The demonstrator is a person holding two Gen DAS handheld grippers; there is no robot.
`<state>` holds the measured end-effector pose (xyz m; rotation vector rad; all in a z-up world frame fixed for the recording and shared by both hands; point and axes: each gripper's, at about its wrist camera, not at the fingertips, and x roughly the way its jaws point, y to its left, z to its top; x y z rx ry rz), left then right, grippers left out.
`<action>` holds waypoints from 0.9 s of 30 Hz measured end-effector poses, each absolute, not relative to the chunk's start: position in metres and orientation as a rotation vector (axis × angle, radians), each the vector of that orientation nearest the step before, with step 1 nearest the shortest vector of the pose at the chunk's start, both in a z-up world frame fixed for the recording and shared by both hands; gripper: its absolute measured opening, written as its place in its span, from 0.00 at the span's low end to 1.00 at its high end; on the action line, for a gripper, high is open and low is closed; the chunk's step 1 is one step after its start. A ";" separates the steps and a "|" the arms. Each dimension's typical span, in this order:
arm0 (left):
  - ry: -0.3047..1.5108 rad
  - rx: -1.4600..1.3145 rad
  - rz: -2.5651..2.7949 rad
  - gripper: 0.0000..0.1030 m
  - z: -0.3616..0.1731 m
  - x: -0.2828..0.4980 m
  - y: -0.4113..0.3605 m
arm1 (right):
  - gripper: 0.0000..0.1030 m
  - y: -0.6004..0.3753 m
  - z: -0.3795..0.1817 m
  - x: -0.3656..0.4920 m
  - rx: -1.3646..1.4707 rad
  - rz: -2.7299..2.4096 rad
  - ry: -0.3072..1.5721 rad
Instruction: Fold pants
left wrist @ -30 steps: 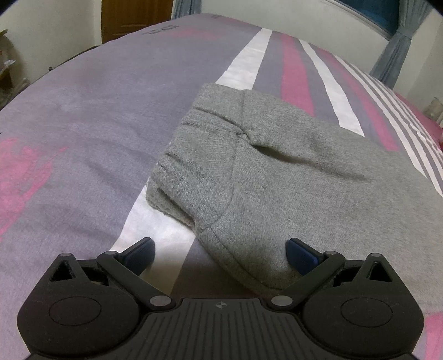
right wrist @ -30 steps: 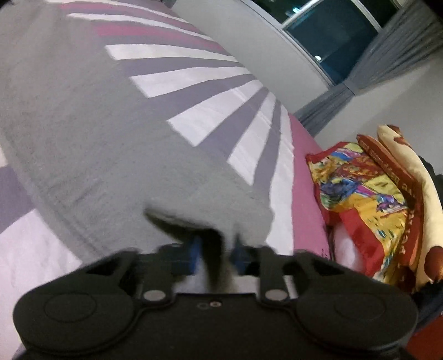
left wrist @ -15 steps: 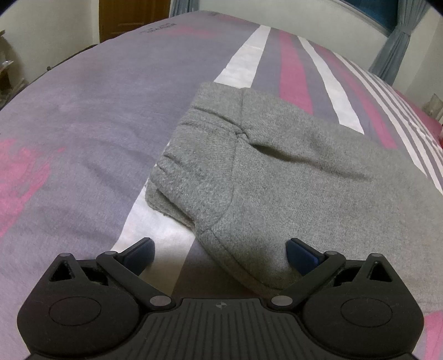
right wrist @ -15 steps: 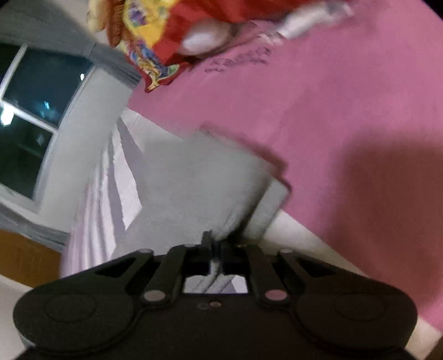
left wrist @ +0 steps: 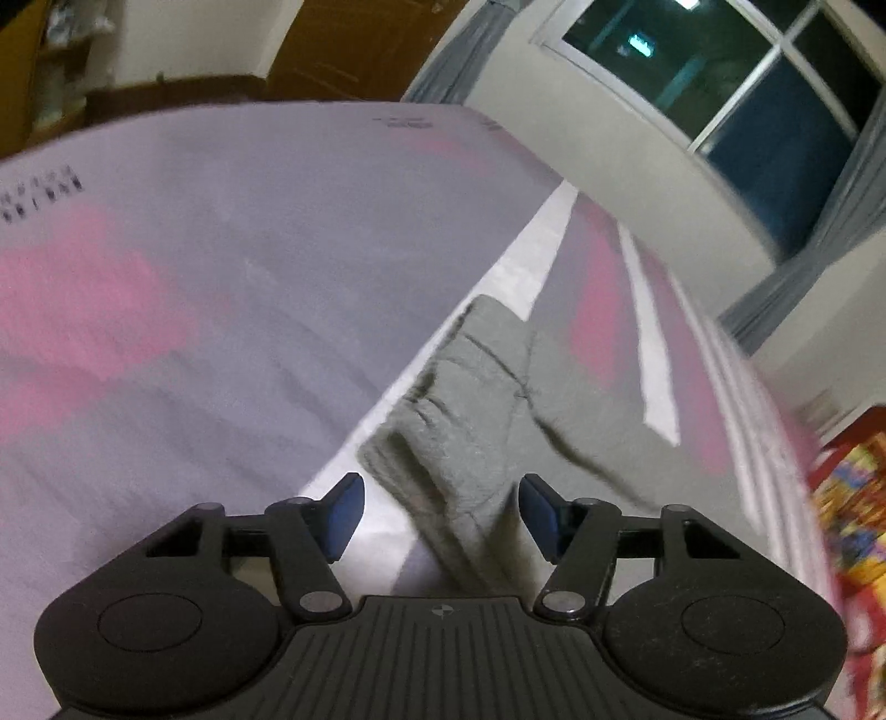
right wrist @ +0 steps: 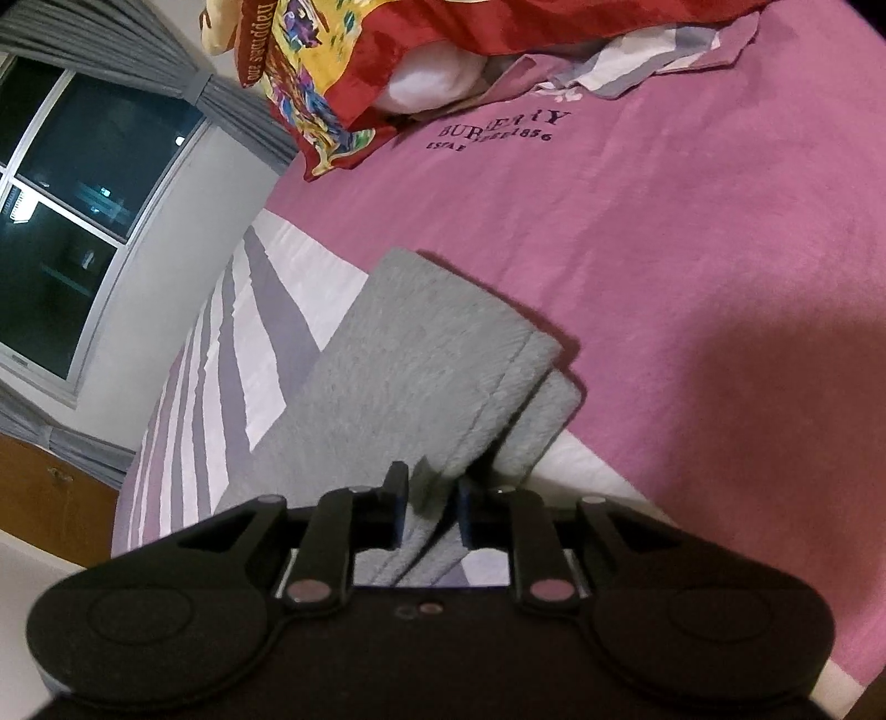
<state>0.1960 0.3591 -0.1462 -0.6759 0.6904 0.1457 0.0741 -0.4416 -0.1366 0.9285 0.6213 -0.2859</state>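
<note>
Grey pants [left wrist: 476, 399] lie on the striped bed sheet [left wrist: 221, 310]. In the left wrist view their gathered waistband end points at my left gripper [left wrist: 441, 512]. Its blue jaws are closing around a fold of that end, with a gap still showing at the left pad. In the right wrist view the leg ends of the pants [right wrist: 432, 354] lie stacked on the pink part of the sheet [right wrist: 692, 249]. My right gripper [right wrist: 431, 504] is at their near edge. Its jaws are opening, a narrow gap apart, with a ridge of grey cloth still between them.
A colourful red and yellow pillow [right wrist: 332, 66] lies at the head of the bed, with a crumpled striped cloth [right wrist: 653, 50] beside it. A dark window [left wrist: 747, 99] with grey curtains runs along the wall behind the bed. A brown door [left wrist: 343, 50] stands beyond the bed's far end.
My left gripper's jaws have come closer together and its view has tilted up and rolled. My right gripper rolled over, carried the leg ends onto the pink area, and its jaws parted slightly.
</note>
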 end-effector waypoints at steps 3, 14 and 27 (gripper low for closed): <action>0.666 -0.738 0.096 0.49 -0.151 0.197 0.356 | 0.19 -0.439 -0.136 0.073 0.921 -0.288 0.624; 0.619 -0.819 0.065 0.48 -0.169 0.190 0.337 | 0.19 -0.438 -0.138 0.073 0.912 -0.298 0.625; 0.525 -0.894 0.018 0.48 -0.174 0.169 0.344 | 0.19 -0.437 -0.139 0.074 0.909 -0.302 0.621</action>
